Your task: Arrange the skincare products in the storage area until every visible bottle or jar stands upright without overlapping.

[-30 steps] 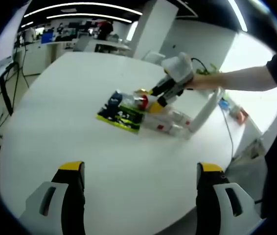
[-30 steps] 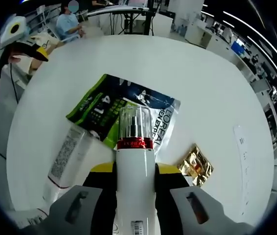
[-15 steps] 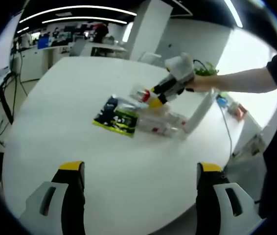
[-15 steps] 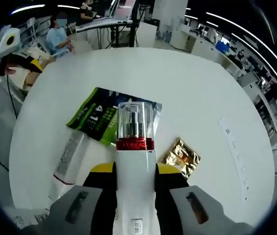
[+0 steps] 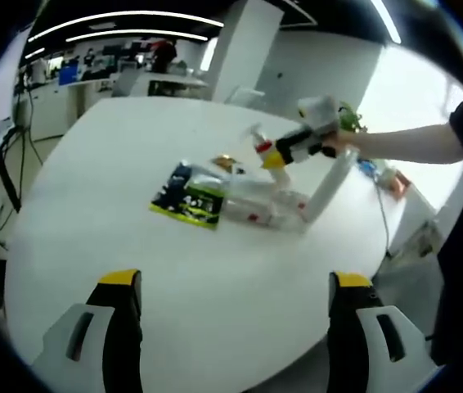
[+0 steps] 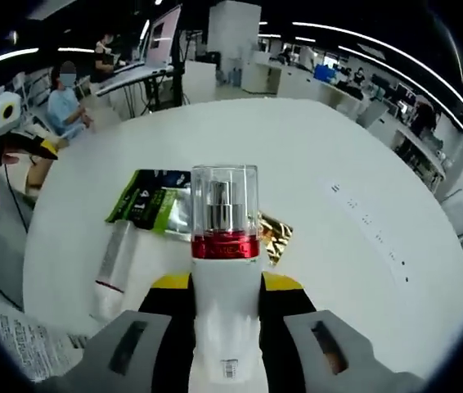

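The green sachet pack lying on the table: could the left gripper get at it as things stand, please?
Probably yes. The left gripper is open and holds nothing, and bare table lies between it and the green sachet pack. The right gripper, holding the pump bottle, is lifted off to one side.

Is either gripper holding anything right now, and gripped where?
The right gripper holds the white pump bottle with the red collar and clear cap, clamped on its white body below the collar. The left gripper is open and holds nothing.

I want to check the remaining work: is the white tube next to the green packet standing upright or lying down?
Lying down. The white tube rests flat on the table, lengthwise beside the green packet.
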### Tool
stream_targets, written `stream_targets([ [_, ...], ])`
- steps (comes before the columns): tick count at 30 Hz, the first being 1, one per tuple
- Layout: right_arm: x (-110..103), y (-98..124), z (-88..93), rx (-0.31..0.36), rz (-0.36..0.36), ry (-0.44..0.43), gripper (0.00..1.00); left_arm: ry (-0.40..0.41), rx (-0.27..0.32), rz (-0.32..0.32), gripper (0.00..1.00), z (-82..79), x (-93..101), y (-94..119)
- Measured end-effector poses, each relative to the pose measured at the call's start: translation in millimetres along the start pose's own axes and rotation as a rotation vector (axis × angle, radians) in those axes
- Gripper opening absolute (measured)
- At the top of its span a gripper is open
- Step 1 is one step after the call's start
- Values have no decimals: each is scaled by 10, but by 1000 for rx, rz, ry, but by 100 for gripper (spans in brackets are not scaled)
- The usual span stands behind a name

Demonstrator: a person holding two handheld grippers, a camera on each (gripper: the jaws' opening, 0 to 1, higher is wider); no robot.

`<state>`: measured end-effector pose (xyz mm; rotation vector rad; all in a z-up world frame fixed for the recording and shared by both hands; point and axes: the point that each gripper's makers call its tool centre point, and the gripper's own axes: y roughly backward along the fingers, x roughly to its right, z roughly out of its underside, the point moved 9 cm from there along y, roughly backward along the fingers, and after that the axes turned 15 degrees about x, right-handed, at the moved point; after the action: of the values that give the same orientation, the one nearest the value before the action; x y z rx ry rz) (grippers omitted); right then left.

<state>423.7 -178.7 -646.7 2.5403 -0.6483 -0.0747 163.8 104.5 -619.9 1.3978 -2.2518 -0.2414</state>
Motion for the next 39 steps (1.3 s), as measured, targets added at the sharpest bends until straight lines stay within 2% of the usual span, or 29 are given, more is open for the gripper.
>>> stream_targets([
  [4, 9, 172, 18, 76, 35, -50, 28, -9, -1, 7, 87, -12, 11, 11],
  [9, 7, 409, 120, 114, 98, -97, 28, -28, -4, 17, 87, -69, 90, 31],
  [19, 41, 758, 333, 160, 208, -184, 28, -60, -13, 42, 87, -108, 223, 62],
  [29, -111, 1196, 535, 175, 293, -220, 28, -89, -21, 75, 87, -148, 415, 44],
  [39, -252, 1498, 760, 198, 364, -273, 28, -114, -34, 131, 87, -140, 589, 27],
])
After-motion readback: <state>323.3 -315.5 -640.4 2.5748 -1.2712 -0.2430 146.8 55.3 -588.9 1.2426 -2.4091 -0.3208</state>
